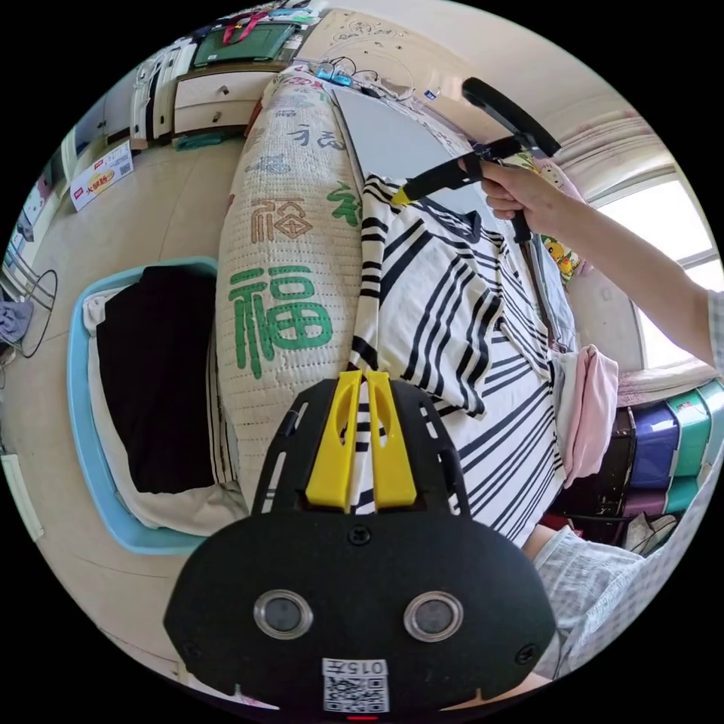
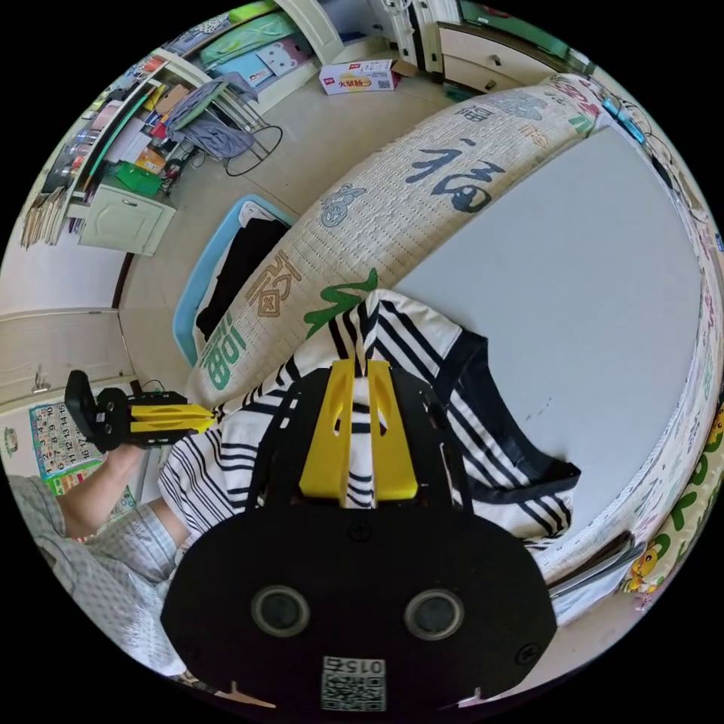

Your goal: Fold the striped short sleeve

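Note:
The striped short sleeve [image 1: 460, 339] is a white shirt with black stripes and a dark collar, spread on the bed's grey sheet [image 1: 392, 143]. My left gripper [image 1: 363, 373] is shut on a pulled-up side edge of the shirt, with cloth running between its yellow jaws. The right gripper [image 1: 398, 197], held by a hand, pinches the same edge near the shoulder. In the right gripper view my right gripper [image 2: 360, 363] is shut on the striped shirt [image 2: 483, 460] by its collar end, and the left gripper [image 2: 204, 416] grips the hem end at the left.
A quilted bed cover [image 1: 290, 286] with printed characters hangs over the bed's side. A blue basket [image 1: 98, 467] with dark and white clothes stands on the floor beside it. Pink cloth [image 1: 596, 407] lies at the bed's far side. Drawers [image 1: 215, 94] and a box [image 2: 358, 75] stand further off.

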Motion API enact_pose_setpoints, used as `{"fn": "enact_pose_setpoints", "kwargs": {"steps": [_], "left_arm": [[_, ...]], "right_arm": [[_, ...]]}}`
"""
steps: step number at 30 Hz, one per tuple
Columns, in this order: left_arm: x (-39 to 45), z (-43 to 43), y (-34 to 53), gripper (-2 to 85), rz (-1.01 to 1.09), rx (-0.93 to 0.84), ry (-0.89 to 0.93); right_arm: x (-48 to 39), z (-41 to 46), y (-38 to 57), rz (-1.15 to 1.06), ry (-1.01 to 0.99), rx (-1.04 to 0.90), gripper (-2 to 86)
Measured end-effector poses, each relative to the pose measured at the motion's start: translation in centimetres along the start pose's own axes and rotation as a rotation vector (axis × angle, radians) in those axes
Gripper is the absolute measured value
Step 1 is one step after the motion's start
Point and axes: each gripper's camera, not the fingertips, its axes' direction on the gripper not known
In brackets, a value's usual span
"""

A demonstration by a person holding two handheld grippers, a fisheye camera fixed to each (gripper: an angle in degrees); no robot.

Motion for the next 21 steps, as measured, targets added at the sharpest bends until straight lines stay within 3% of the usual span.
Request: {"fn": "enact_pose_setpoints", "kwargs": {"steps": [5, 10, 14, 21], "left_arm": [[2.4, -0.6, -0.2, 5.7, 0.069, 0.016, 0.109], [6.2, 4.1, -1.2, 6.0, 0.163, -0.083, 0.166], [6.1, 6.7, -1.9, 5.6, 0.165, -0.137, 0.134], [5.4, 7.1, -4.9, 5.1, 0.225, -0.195, 0.116]], "right_arm": [[0.4, 2.9, 7.7, 0.013, -0.032, -0.067, 7.8], [0.9, 9.3, 14.0, 0.048, -0.078, -0.173, 6.6], [1.4, 11.5, 15.4, 0.047, -0.06, -0.149, 1.2], [3.6, 12.8, 19.3, 0.049, -0.102, -0.062, 1.4]]}}
